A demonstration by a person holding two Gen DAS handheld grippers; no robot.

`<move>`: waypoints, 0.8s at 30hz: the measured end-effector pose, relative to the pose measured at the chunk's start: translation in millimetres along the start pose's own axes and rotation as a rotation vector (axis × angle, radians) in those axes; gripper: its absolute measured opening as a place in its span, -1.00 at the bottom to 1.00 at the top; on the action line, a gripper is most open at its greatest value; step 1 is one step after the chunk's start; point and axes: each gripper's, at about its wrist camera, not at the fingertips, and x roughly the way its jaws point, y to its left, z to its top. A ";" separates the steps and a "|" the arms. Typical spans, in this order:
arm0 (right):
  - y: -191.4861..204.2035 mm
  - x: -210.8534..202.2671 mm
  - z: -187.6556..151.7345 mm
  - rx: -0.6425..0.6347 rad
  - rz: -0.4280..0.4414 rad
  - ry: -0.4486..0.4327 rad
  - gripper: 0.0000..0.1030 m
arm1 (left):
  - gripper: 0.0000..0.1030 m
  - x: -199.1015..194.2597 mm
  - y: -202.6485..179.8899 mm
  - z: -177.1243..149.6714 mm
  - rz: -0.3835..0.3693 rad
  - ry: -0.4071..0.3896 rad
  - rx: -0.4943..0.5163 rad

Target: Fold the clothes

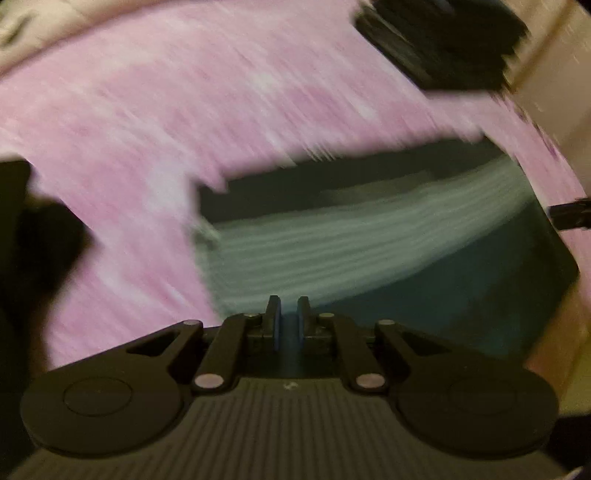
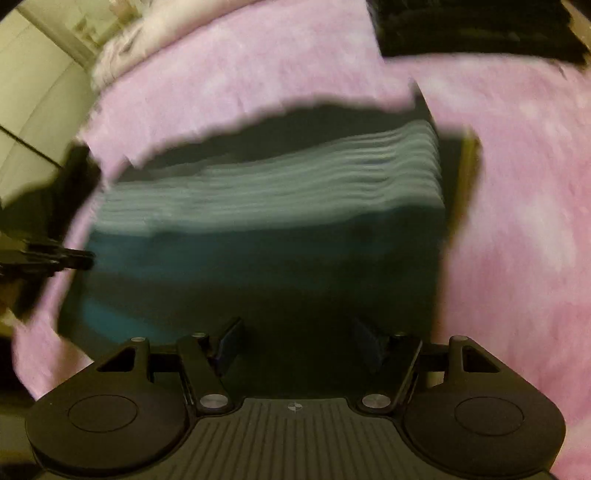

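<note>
Pink fleece bedcover fills most of both wrist views, heavily motion-blurred, with a fuzzy, mottled nap. On it lies a dark teal garment, spread flat, with a band of pale thin stripes running across its width; above and below the band the cloth is plain dark teal. In the right wrist view the garment sits just ahead of the right gripper and reaches most of the way toward the far edge of the bed, its right side straight and sharp against the pink. In the left wrist view the same garment lies ahead and to the right, striped band curving across it. Left gripper: fingers close together with only a narrow gap, a strip of blue-teal visible between the blue pads; whether that is pinched cloth cannot be told through the blur. Right gripper: fingers set wide apart, nothing between them, dark fabric directly beyond the tips. A black folded stack rests near the far corner of the bed, well apart from the teal garment; it shows again at the top of the right view. Left gripper's dark fingers show at the left edge of the right view, by the garment's left side. Pale wall beyond the bed at upper left.
</note>
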 end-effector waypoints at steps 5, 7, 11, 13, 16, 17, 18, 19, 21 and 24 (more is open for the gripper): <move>2.4 -22.4 -14.9 -0.089 -0.073 0.030 0.32 | -0.84 -1.6 -7.6 -36.4 0.080 0.060 0.060; 9.1 -26.6 -15.3 -0.084 -0.132 0.036 0.32 | -0.85 -13.0 -3.5 -41.7 0.106 0.068 0.035; 40.2 -41.1 -15.1 -0.136 -0.128 -0.050 0.32 | -0.84 -43.3 -20.6 -49.7 0.114 0.012 0.093; 57.4 -31.9 -20.5 -0.150 -0.113 -0.053 0.32 | -0.84 -49.4 -29.9 -56.3 0.057 -0.022 0.118; 61.4 -2.7 -36.7 -0.055 -0.213 0.058 0.32 | -0.75 -25.6 -37.3 -70.0 0.018 0.028 0.176; 65.0 -5.3 -43.3 -0.015 -0.259 0.054 0.32 | -0.75 -14.5 -36.5 -76.4 0.021 0.072 0.186; 69.8 -10.5 -49.5 0.026 -0.300 0.040 0.32 | -0.75 -6.4 -34.1 -83.6 0.029 0.107 0.192; 77.0 -16.6 -56.0 0.065 -0.338 0.034 0.33 | -0.75 -6.9 -31.1 -90.3 0.020 0.087 0.203; 95.5 -26.9 -69.8 0.133 -0.367 0.035 0.33 | -0.74 -17.9 -23.4 -96.9 -0.004 0.074 0.192; 134.1 -44.5 -85.5 0.211 -0.380 -0.005 0.33 | -0.68 -40.5 -13.2 -106.2 -0.018 0.053 0.203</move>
